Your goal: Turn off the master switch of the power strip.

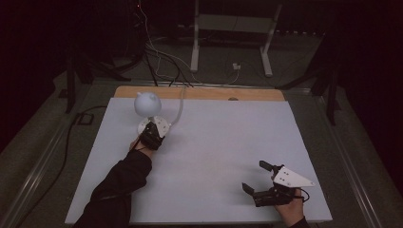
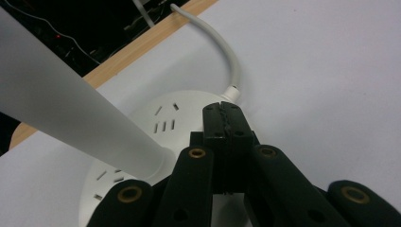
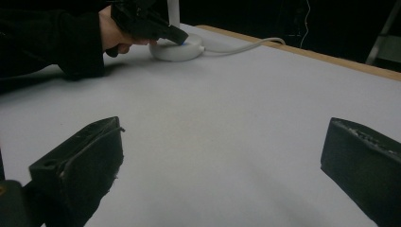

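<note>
A white lamp stands at the far left of the white table (image 1: 223,142). It has a round head (image 1: 147,103) and a flat round base (image 1: 163,124) (image 2: 165,118) with small slots. Its pale stem (image 2: 71,113) rises leftwards from the base. A white cable (image 2: 229,56) leaves the base toward the far edge. My left gripper (image 1: 154,130) (image 2: 223,113) is shut, its tips together over the base top near the cable's entry, with nothing between them. My right gripper (image 1: 255,175) (image 3: 222,142) stands open above bare table at the near right. The right gripper view shows the left gripper (image 3: 177,37) on the base (image 3: 182,51).
A wooden strip (image 1: 199,92) runs along the table's far edge. Beyond it on the floor are a white frame's legs (image 1: 195,47), loose cables (image 1: 157,61) and dark stands (image 1: 71,71). A black cable (image 1: 66,142) trails down the left side.
</note>
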### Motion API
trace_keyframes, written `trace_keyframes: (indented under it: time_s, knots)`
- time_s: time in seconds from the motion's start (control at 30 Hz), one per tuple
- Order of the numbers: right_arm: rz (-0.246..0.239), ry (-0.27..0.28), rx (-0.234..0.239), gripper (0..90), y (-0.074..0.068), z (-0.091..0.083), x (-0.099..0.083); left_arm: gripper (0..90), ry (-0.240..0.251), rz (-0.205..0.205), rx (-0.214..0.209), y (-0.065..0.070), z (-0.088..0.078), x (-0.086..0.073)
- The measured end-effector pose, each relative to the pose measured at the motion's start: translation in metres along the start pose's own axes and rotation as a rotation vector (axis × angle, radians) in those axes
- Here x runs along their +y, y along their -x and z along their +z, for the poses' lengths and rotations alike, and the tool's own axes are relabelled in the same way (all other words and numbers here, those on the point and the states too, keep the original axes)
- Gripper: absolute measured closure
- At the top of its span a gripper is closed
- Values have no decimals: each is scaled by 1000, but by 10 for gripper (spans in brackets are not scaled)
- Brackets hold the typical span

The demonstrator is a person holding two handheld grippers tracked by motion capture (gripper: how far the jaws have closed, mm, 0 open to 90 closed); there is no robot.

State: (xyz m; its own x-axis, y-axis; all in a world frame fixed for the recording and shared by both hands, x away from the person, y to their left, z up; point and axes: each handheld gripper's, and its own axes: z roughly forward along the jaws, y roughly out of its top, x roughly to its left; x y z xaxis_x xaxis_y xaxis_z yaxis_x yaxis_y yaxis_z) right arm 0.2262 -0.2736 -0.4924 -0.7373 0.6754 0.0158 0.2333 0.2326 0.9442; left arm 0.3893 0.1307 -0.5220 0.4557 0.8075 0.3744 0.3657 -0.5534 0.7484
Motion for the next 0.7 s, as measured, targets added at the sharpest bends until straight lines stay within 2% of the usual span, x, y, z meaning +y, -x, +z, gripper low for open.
trace_keyframes:
  time_s: [0.13,0.37,0.43,0.53,0.7]
  knots:
    - [1,0,-1,0,0,0,0,900,3,3,2,0,0,-1]
    - [2,-1,1,0,0,1,0,900,-6,-18,-20,-4,0,0]
    - [4,-3,1,0,0,1,0,900,-9,6,-9,-2,0,1]
    - [5,-6,1,0,-1,2,0,900,-10,21,-1,0,0,1]
    - [4,-5,1,0,-1,1,0,900,-1,12,7,1,0,0]
